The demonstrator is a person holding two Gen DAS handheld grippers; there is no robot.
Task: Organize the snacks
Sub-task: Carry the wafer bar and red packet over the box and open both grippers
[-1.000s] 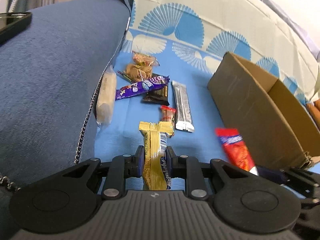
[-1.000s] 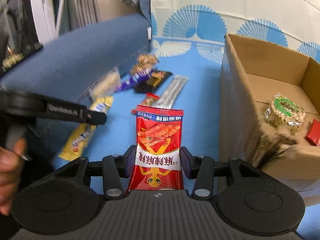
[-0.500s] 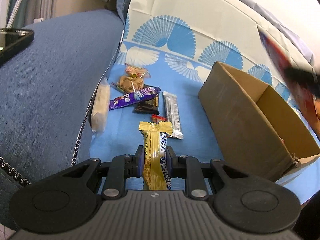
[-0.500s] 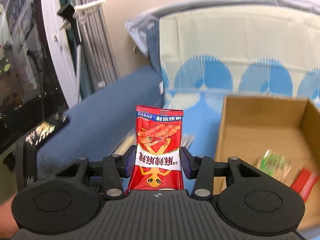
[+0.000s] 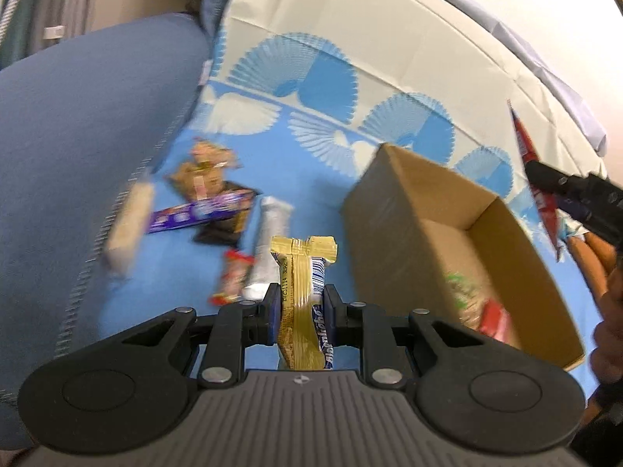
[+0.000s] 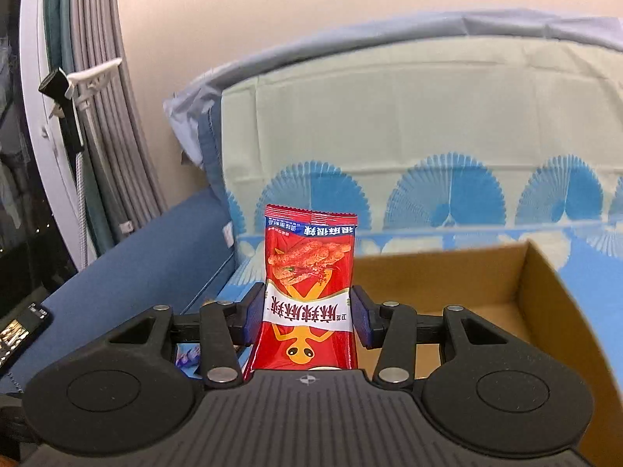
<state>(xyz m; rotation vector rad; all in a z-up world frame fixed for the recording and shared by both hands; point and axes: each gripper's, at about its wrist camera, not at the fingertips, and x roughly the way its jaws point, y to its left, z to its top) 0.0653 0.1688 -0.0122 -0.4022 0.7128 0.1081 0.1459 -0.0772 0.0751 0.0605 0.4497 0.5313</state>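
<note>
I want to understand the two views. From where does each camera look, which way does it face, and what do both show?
Left wrist: sits behind the left gripper, faces down over the gold bar toward loose snacks and the box; a hand shows at right.
Right wrist: sits behind the right gripper, faces level past the red packet toward the cushion.
Shared: box, red packet, right gripper.
</note>
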